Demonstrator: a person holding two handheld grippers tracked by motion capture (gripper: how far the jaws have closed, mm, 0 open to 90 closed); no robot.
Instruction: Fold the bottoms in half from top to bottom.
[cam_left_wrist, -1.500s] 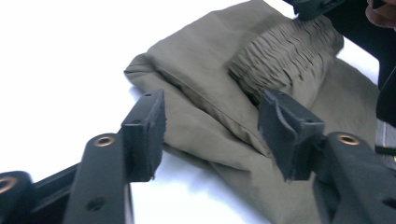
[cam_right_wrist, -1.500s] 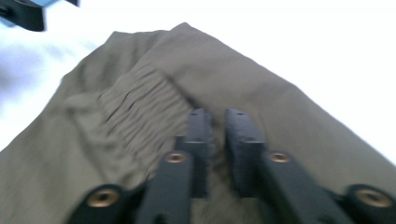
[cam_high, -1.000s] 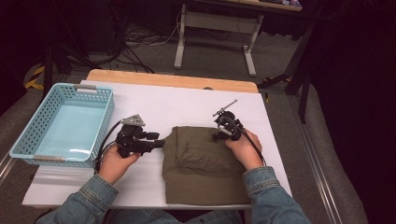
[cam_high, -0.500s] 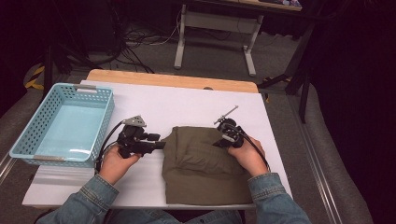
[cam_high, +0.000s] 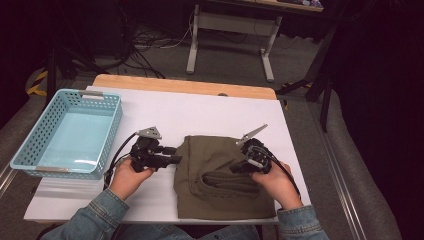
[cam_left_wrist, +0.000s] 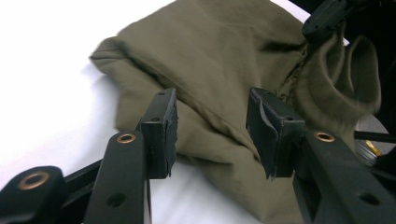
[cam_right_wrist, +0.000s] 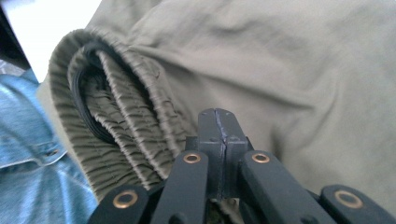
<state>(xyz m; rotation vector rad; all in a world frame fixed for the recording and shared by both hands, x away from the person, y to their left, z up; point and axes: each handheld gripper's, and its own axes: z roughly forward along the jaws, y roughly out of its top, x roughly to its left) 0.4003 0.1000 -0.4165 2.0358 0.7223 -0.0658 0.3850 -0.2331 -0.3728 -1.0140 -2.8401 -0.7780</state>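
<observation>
An olive garment (cam_high: 215, 202) with an elastic waistband (cam_right_wrist: 116, 88) lies folded on the white table (cam_high: 200, 110), near its front edge. My left gripper (cam_high: 176, 155) rests level at the cloth's left edge. Its jaws stand open, and in the left gripper view (cam_left_wrist: 212, 133) the garment (cam_left_wrist: 210, 56) lies just beyond them, untouched. My right gripper (cam_high: 236, 167) lies on the garment's right half, pointing left, with its jaws pressed together (cam_right_wrist: 217, 116) on a layer of the fabric (cam_right_wrist: 303, 70). The rolled waistband bulges right beside it.
A light blue perforated basket (cam_high: 114, 125) stands on the table's left side. A wooden strip (cam_high: 180, 85) borders the far edge, with desk legs and cables on the floor behind. Denim sleeves (cam_right_wrist: 23, 154) come in at the front edge.
My right gripper has slid from the garment's far right corner toward the person, onto the middle of its right half. The left gripper has stayed put.
</observation>
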